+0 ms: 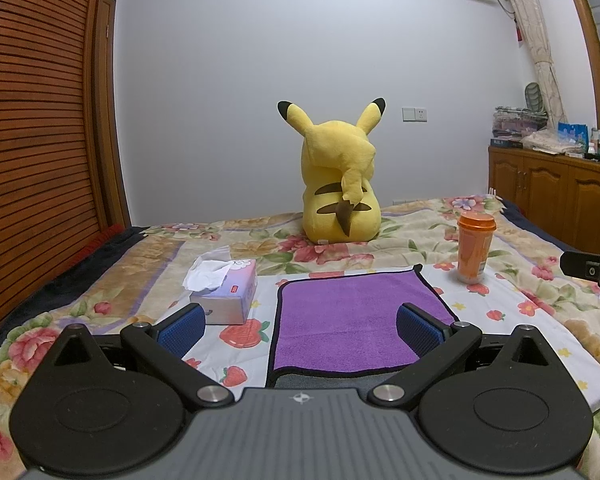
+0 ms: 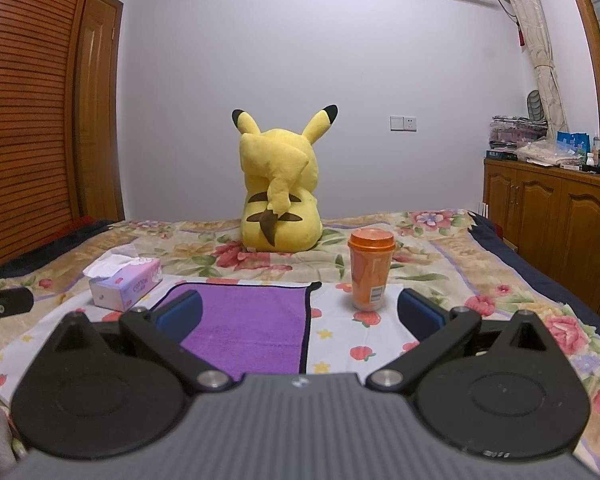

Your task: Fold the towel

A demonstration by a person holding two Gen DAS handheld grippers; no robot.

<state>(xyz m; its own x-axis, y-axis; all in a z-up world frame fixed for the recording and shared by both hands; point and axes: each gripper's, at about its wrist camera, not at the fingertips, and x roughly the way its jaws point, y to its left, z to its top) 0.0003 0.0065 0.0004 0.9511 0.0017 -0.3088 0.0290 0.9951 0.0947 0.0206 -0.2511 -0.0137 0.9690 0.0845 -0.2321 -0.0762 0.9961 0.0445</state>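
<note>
Your left gripper [image 1: 300, 326] and right gripper [image 2: 300, 314] look alike: blue ribbed pads [image 1: 182, 330] on black linkage arms, silver pivot screws [image 1: 212, 393], a grey ridged housing [image 2: 300, 420] behind the pads, flanked by black teardrop plates.

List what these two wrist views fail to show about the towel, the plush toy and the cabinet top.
- Towel: near edge hidden behind each gripper's body in both views, so its full extent is unclear.
- Plush toy: back turned in both views; face hidden.
- Cabinet top: items too small to identify.
- Tissue box: only "COTTON" is readable in the right view.
</note>
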